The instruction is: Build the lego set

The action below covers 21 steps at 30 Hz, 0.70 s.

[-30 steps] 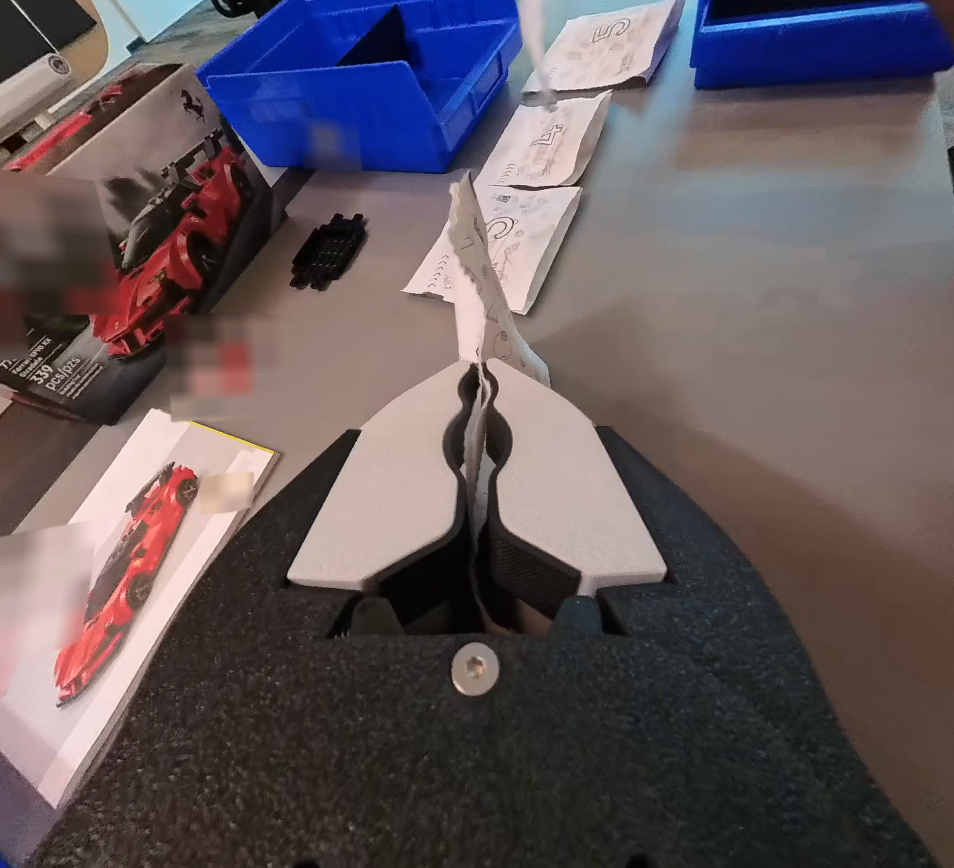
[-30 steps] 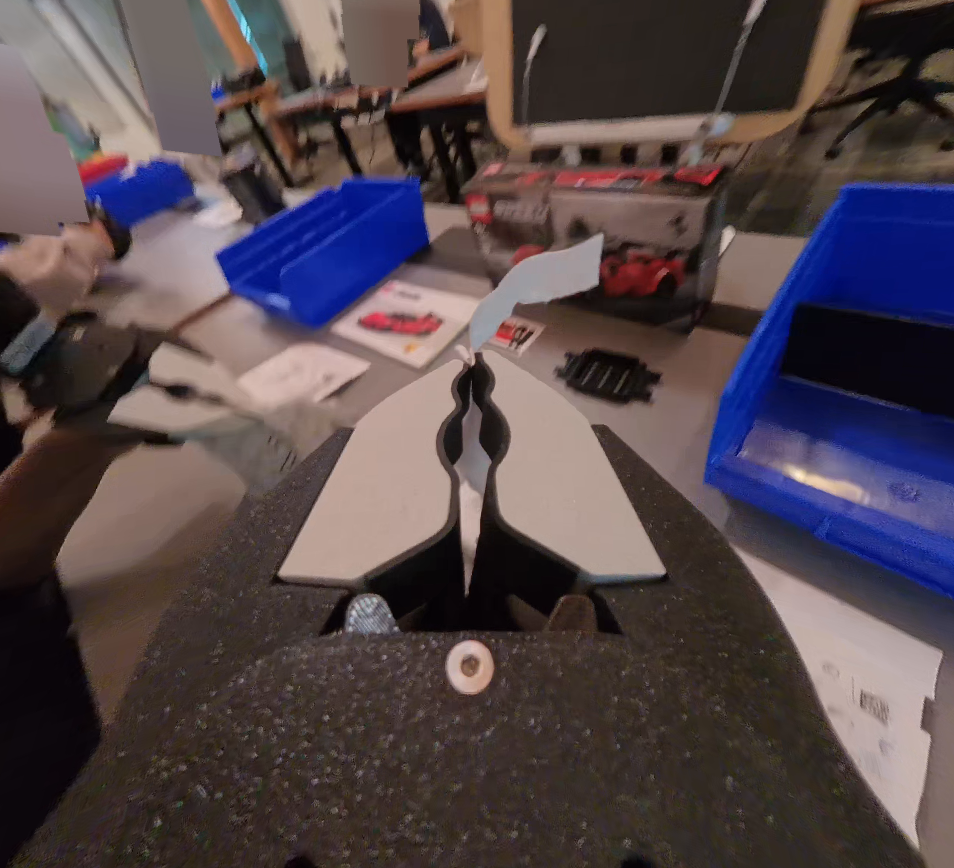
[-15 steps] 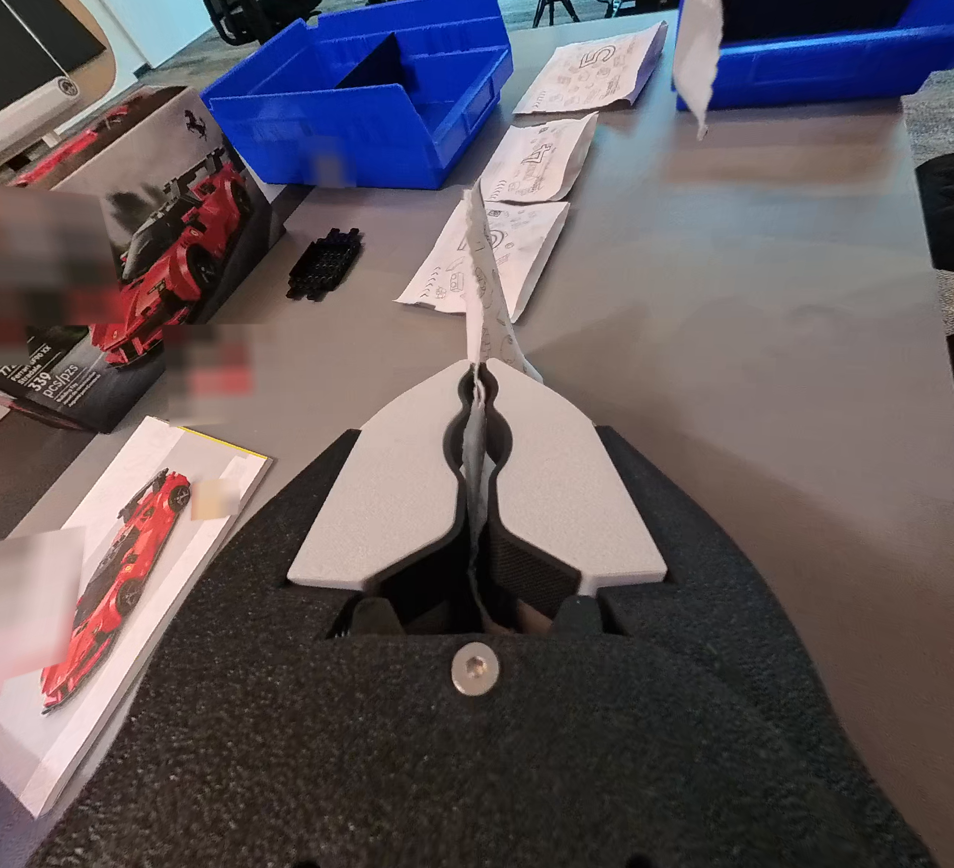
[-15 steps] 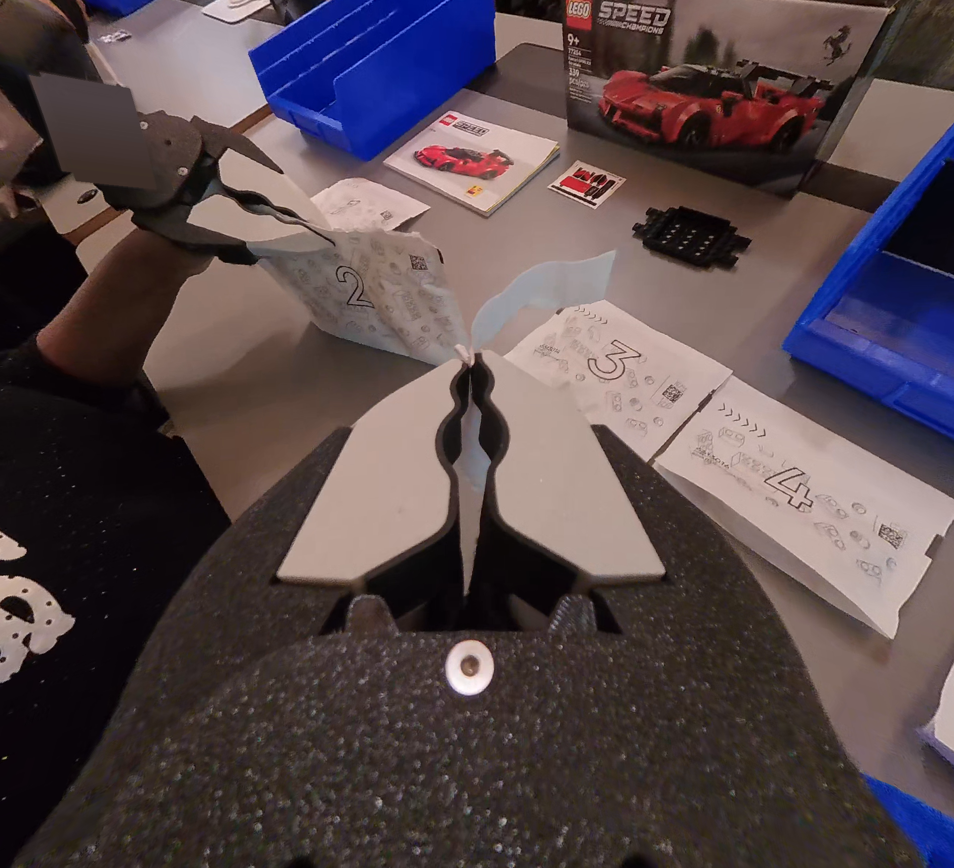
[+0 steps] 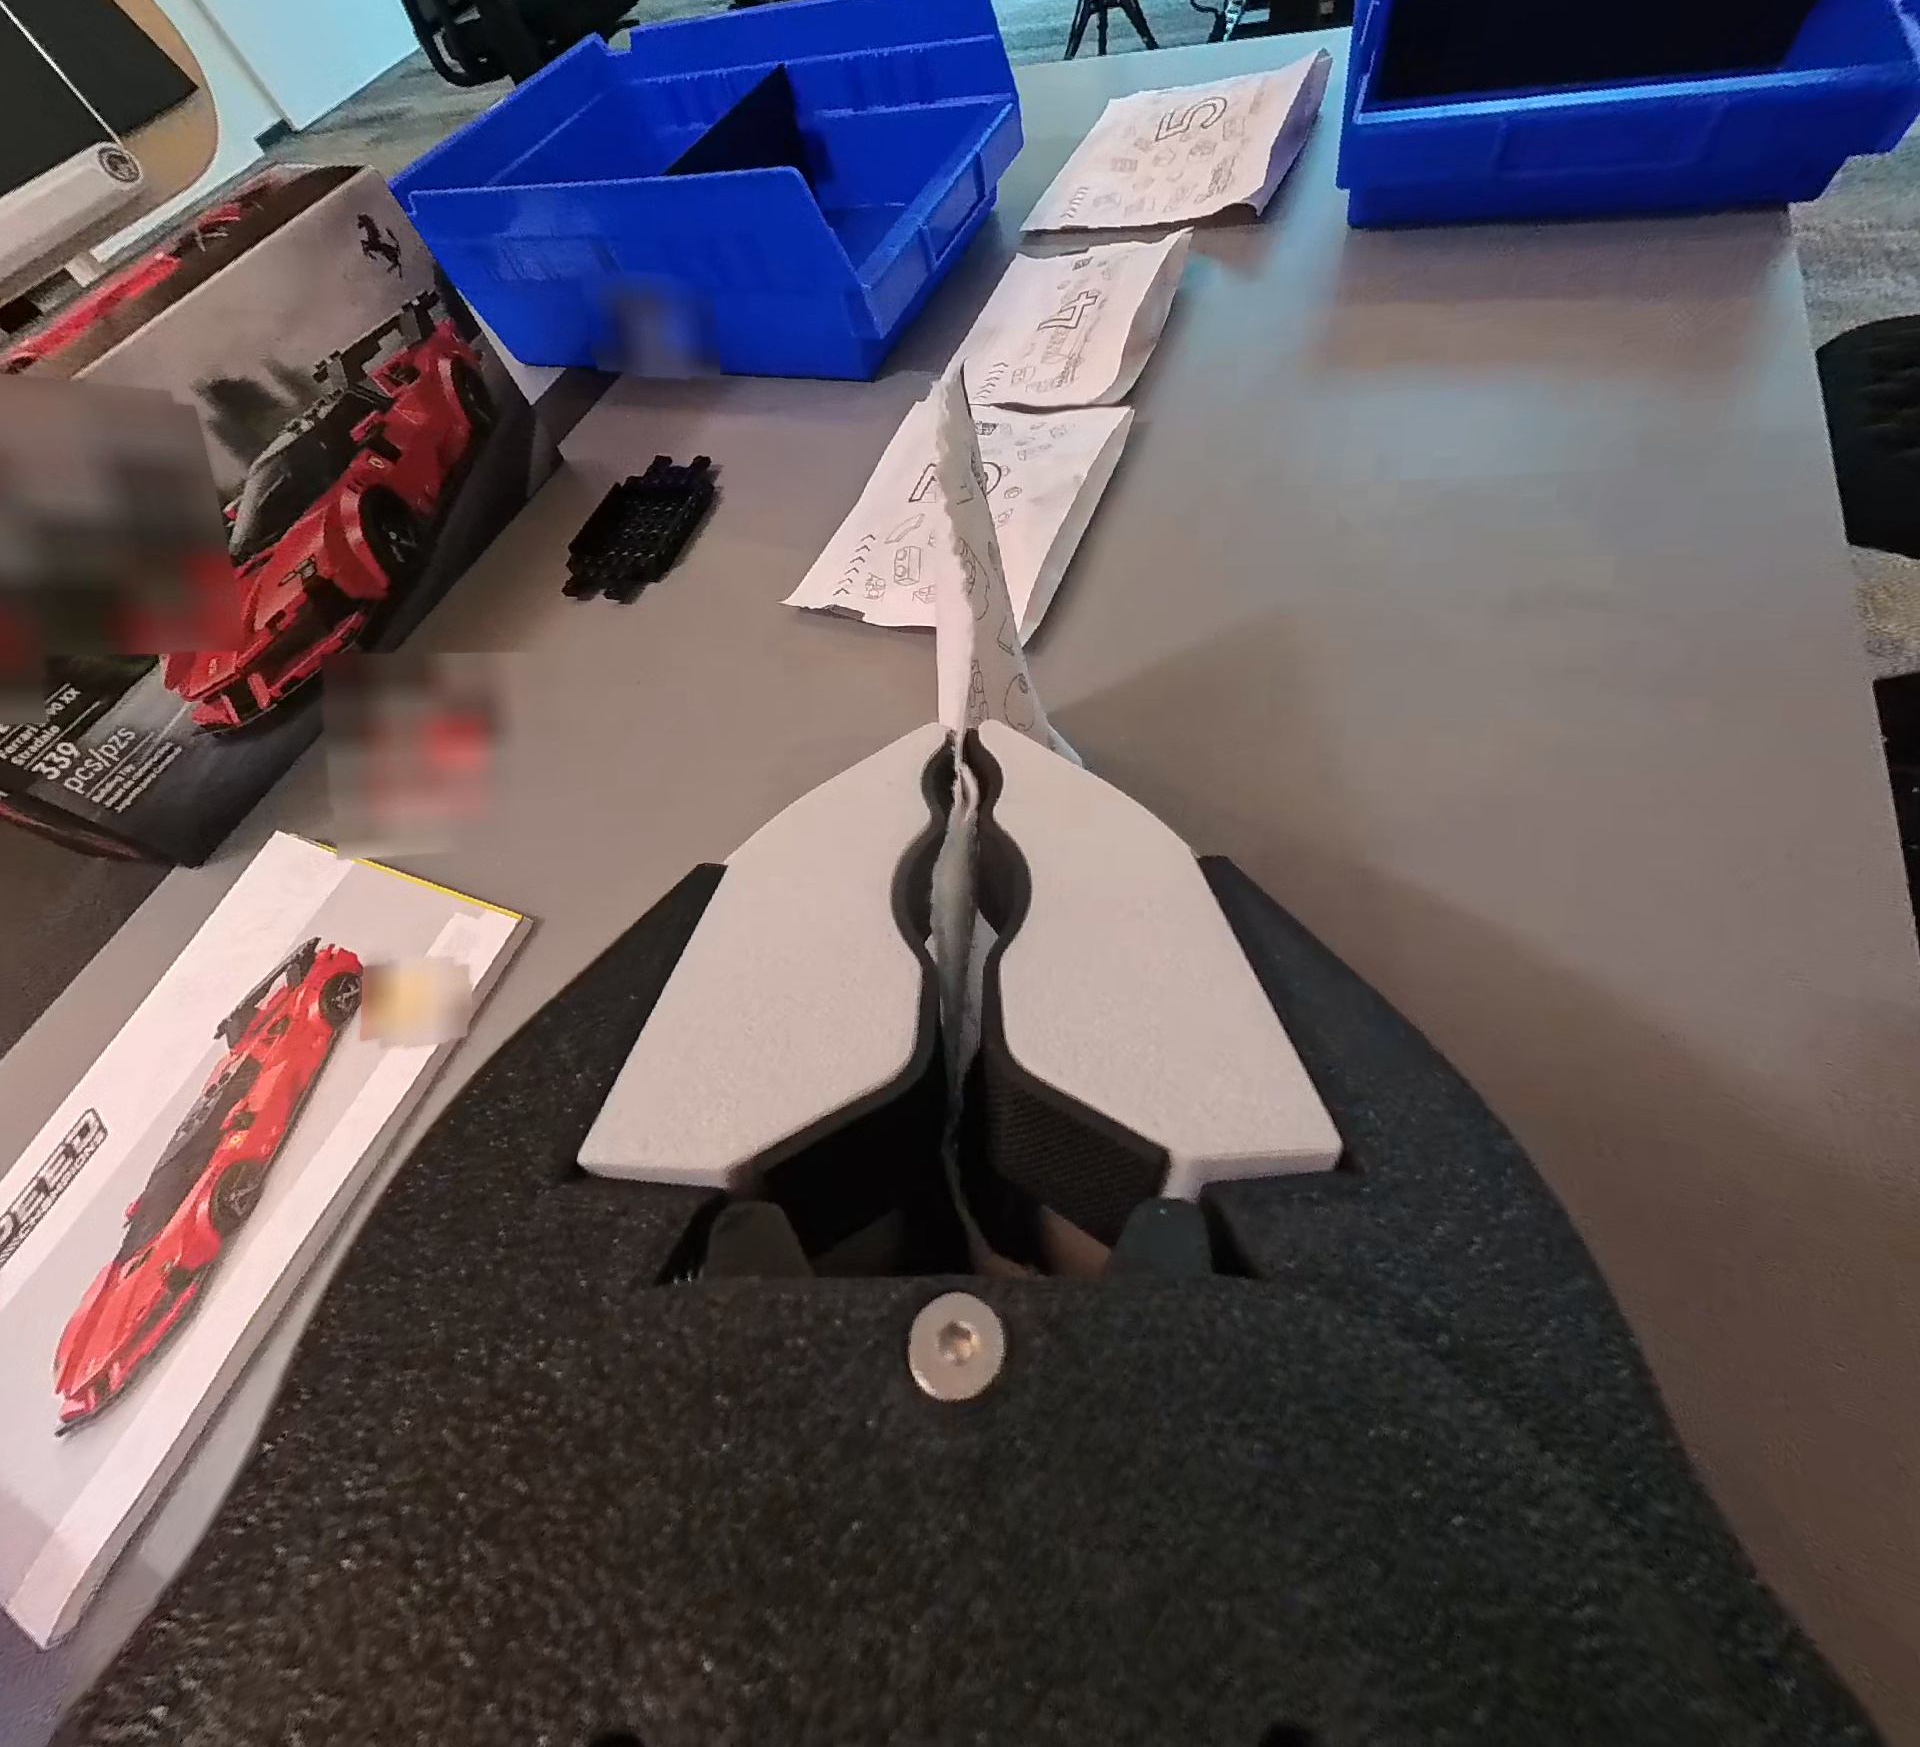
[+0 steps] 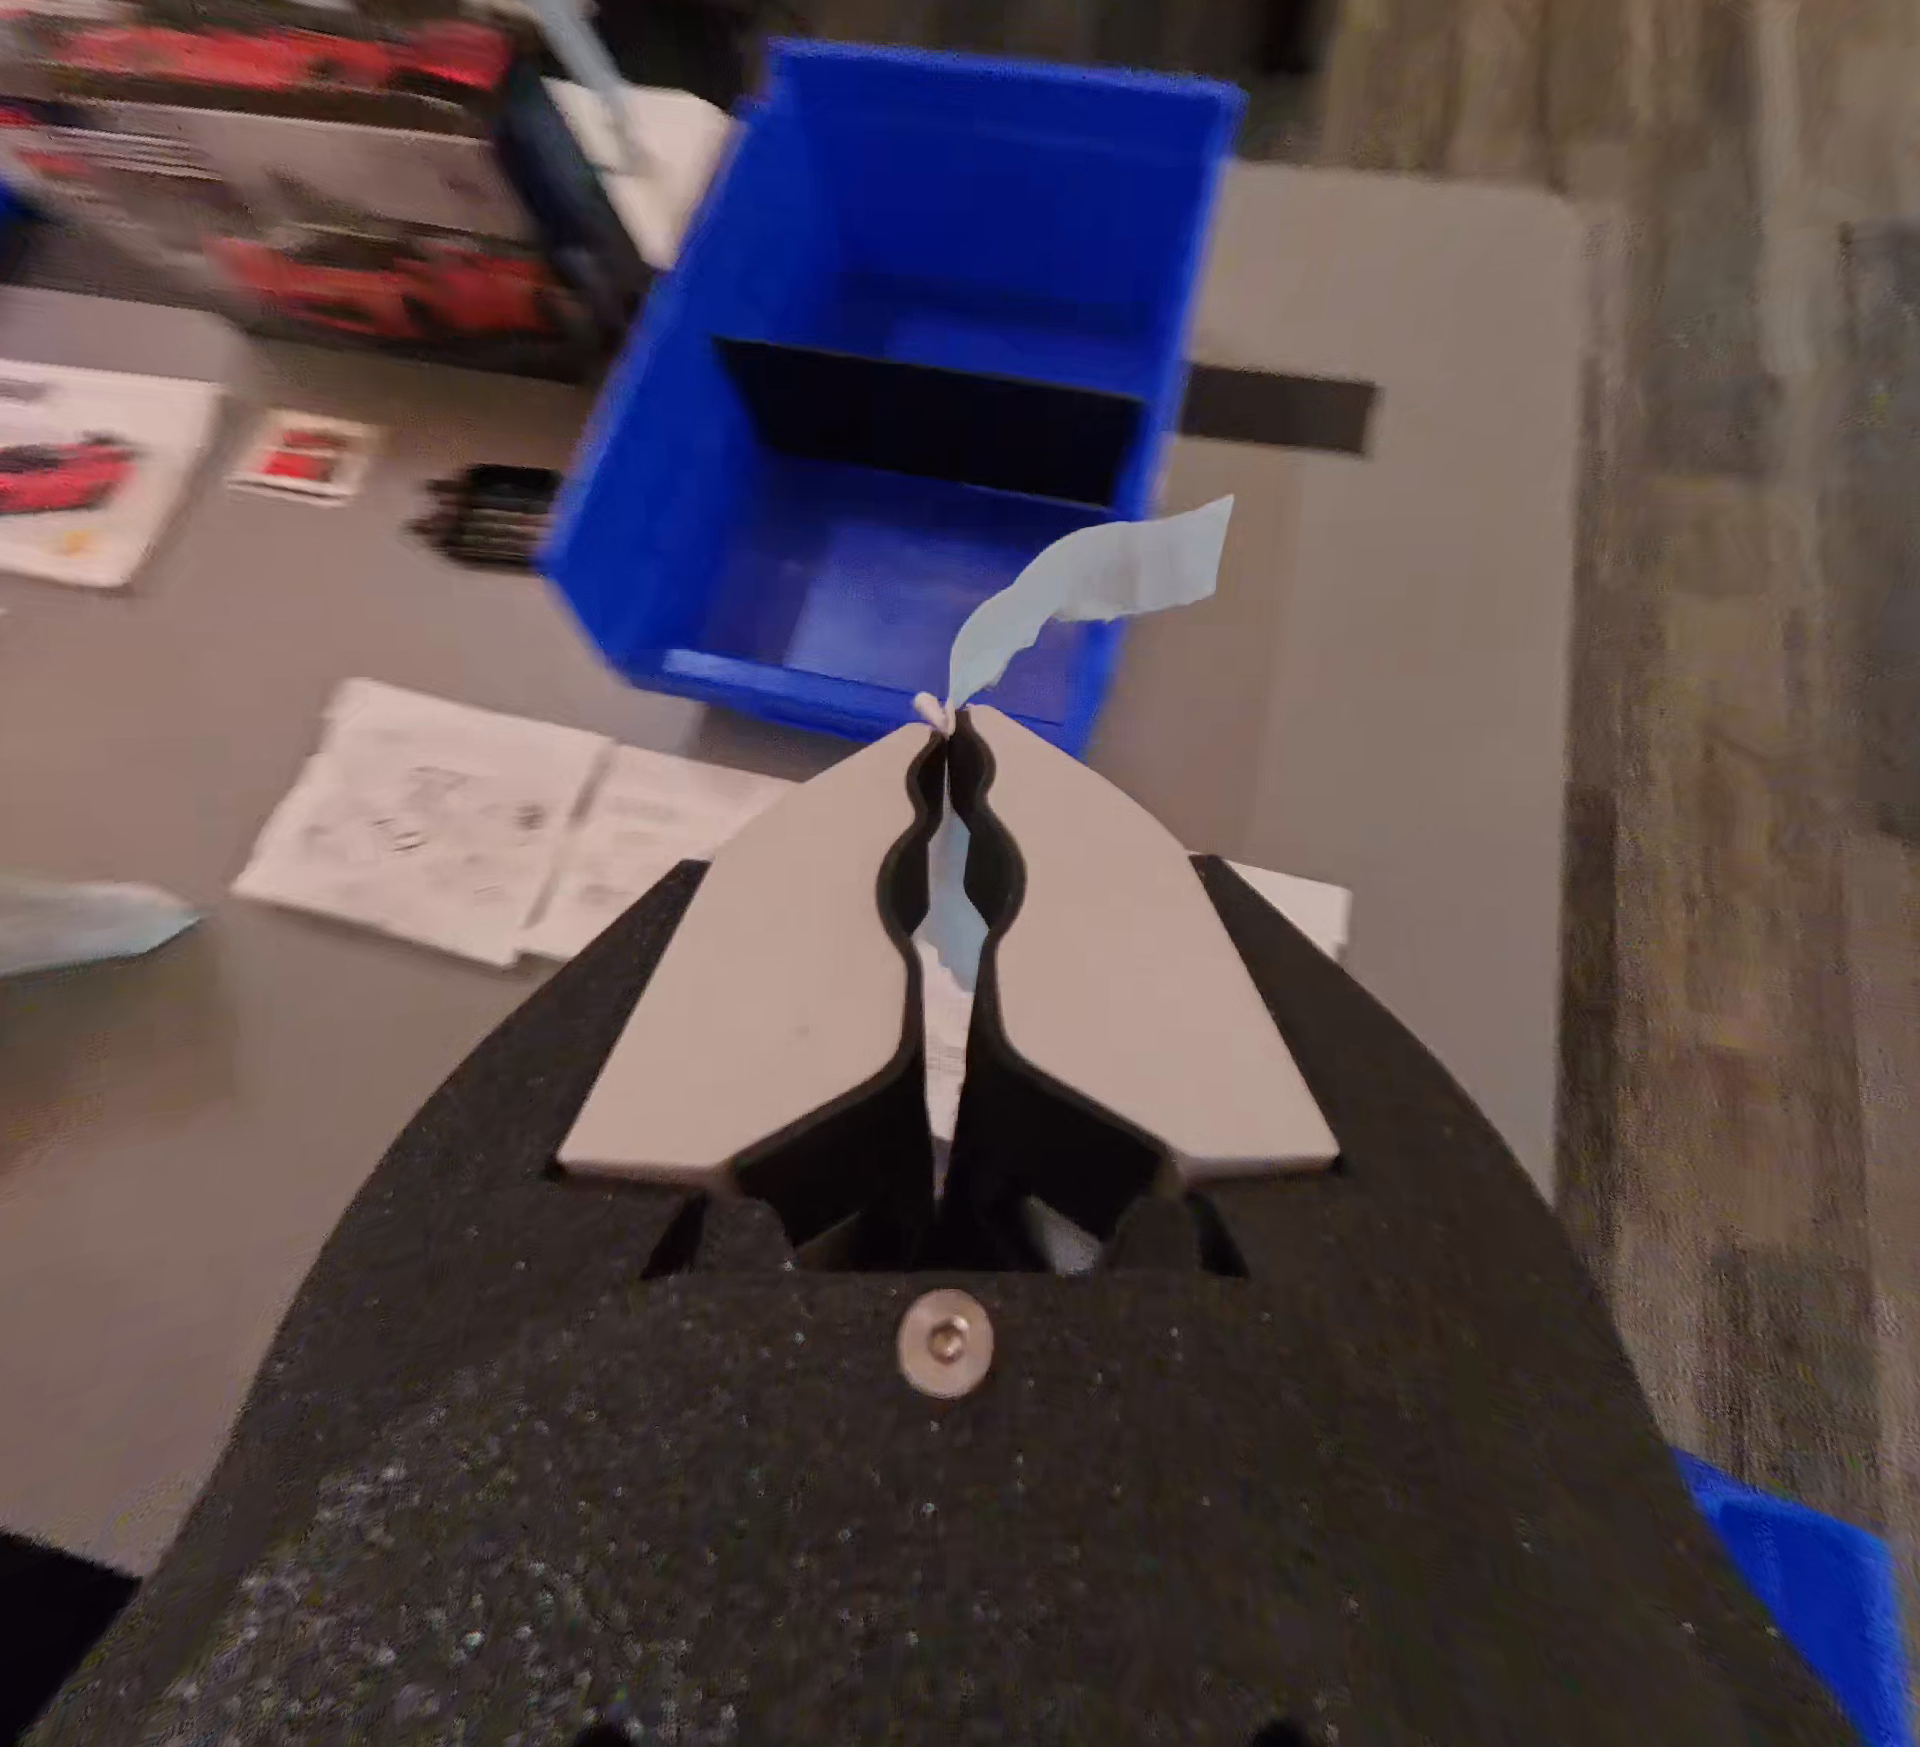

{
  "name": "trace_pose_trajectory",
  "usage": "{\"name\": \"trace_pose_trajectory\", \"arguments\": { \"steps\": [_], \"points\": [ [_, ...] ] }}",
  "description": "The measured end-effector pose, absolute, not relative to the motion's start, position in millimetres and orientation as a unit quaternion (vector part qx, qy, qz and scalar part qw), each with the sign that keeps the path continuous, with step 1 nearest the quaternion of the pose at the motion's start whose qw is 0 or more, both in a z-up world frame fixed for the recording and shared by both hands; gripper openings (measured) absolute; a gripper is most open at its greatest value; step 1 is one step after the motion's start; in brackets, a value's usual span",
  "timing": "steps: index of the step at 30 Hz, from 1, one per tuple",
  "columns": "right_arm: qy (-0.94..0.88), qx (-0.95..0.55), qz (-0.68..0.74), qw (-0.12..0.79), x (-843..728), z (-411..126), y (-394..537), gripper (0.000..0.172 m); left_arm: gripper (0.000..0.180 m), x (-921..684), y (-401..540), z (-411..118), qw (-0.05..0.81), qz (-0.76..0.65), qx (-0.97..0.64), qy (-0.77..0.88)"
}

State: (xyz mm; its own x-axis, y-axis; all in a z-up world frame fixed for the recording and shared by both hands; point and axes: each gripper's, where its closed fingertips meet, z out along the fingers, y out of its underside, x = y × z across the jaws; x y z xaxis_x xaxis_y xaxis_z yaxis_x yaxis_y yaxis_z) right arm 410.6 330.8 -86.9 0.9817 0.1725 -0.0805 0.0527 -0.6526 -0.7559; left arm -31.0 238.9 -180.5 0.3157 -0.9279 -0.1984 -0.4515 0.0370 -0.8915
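Both grippers clamped on torn paper above the grey table.

Left wrist view: the left gripper (image 5: 962,741) is pressed together on a white printed paper bag (image 5: 971,617), which stands upright from its tips; three more paper bags (image 5: 1081,326) lie in a row toward the table's far edge, between two blue bins (image 5: 727,170).
Right wrist view: the right gripper (image 6: 948,733) pinches a pale blue-white paper strip (image 6: 1091,585), over the near rim of a divided blue bin (image 6: 935,409) at the table's far right corner.
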Motion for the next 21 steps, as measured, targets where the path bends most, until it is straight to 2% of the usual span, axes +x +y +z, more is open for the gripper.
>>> {"name": "trace_pose_trajectory", "arguments": {
  "steps": [4,12,21],
  "points": [
    [0.026,-0.937,0.068,0.342,482.8,-137.1,373.1,0.001,0.0,-31.2,238.2,-180.8,0.483,-0.243,-0.65,0.534],
    [0.064,-0.952,0.106,0.28,527.7,-216.0,449.2,0.001,0.0,-28.2,234.2,-180.9,0.484,-0.238,-0.623,0.567],
    [0.058,-0.955,0.143,0.252,537.6,-266.4,532.5,0.001,0.0,-24.8,241.5,-181.9,0.471,-0.219,-0.634,0.573]
  ]
}}
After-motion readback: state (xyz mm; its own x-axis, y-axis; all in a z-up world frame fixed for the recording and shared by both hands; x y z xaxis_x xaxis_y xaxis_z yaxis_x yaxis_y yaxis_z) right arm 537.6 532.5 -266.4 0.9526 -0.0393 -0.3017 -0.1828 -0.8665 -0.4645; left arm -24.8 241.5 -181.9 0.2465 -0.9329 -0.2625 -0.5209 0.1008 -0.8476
